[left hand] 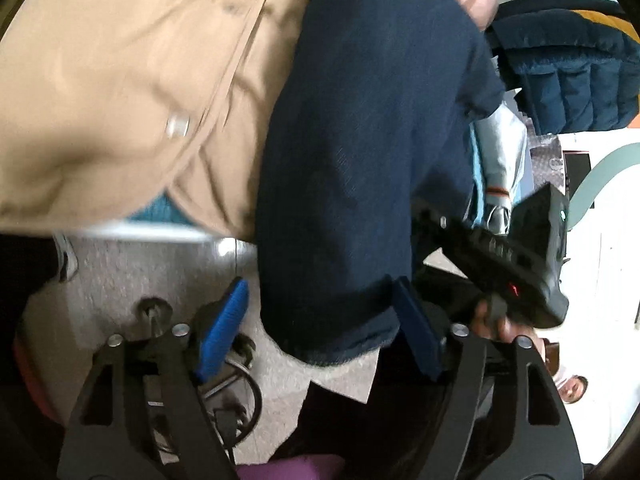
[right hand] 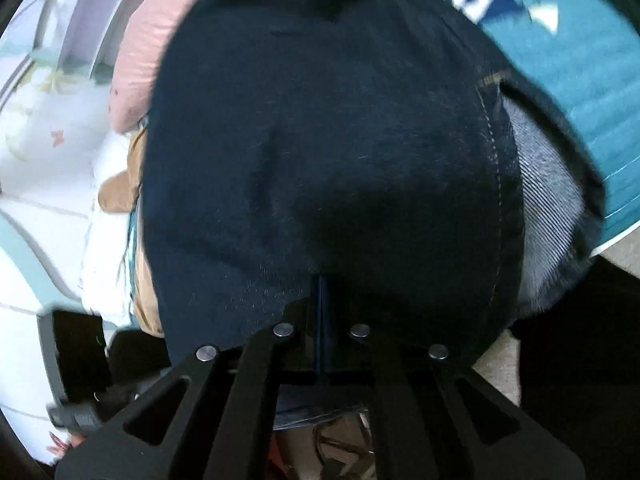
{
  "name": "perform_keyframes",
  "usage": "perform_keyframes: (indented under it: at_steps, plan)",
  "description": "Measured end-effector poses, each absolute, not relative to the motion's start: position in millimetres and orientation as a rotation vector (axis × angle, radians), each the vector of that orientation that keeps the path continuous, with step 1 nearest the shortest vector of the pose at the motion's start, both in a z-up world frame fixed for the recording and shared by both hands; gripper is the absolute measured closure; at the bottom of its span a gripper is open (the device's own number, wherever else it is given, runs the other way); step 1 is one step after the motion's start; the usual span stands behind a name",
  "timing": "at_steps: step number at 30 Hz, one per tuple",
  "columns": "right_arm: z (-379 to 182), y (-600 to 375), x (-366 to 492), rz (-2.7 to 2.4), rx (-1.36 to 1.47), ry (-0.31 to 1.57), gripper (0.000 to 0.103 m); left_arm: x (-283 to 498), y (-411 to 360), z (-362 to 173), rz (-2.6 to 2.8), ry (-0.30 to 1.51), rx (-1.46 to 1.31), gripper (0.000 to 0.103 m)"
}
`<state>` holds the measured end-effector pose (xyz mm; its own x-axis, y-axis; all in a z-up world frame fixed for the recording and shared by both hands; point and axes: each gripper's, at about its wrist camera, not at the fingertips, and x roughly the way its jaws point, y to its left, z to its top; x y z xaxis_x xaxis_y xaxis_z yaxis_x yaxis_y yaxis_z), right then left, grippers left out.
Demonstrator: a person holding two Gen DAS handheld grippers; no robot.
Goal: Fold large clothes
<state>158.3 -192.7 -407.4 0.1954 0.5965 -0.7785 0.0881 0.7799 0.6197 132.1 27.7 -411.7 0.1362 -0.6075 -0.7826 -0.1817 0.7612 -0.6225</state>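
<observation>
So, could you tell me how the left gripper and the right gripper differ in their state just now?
The left gripper stands open, its blue fingers wide apart; the right gripper is shut, fingers together. The dark navy garment hangs between the left one's fingers without being pinched, while the right one's fingers vanish under that cloth, so a grip cannot be confirmed. Both are black frames with blue pads.

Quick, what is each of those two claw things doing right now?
Left gripper: open, dark blue jeans hanging between its fingers, not pinched.
Right gripper: closed on the jeans.
</observation>
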Motion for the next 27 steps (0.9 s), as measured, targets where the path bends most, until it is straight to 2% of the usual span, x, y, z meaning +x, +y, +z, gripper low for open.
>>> perform_keyframes:
  at_steps: [7,8,10,12,14,15,18,20,21,23,27]
  plan:
    - [-407,-199,157,0.372,0.664,1.332,0.103,143,10,-430,-0.387,1.419,-0.733,0.023]
    - [-406,-201,155,0.371,0.682,1.322,0.1,143,7,-428,-0.384,1.421,-0.707,0.025]
    - [-401,-208,149,0.365,0.691,1.302,0.098,142,5,-422,-0.385,1.42,-0.664,0.039]
    - [-393,-214,136,0.34,0.709,1.272,0.087,141,5,-415,-0.386,1.418,-0.626,0.054]
    - [-385,-224,123,0.31,0.756,1.226,0.049,141,4,-406,-0.392,1.411,-0.641,0.063]
    - [-377,-230,115,0.281,0.781,1.19,0.045,141,4,-401,-0.392,1.41,-0.656,0.066]
    - [-363,-240,94,0.24,0.88,1.107,0.043,142,8,-384,-0.417,1.39,-0.702,0.07]
    - [-358,-252,75,0.161,0.983,1.06,0.035,145,8,-372,-0.442,1.371,-0.75,0.071]
    - [-359,-257,68,0.142,1.036,1.049,0.035,147,8,-367,-0.448,1.362,-0.765,0.071]
    - [-363,-262,57,0.106,1.17,1.03,0.03,152,8,-354,-0.466,1.337,-0.812,0.071]
    - [-379,-248,47,0.13,1.503,1.042,0.027,162,0,-335,-0.49,1.297,-0.849,0.071]
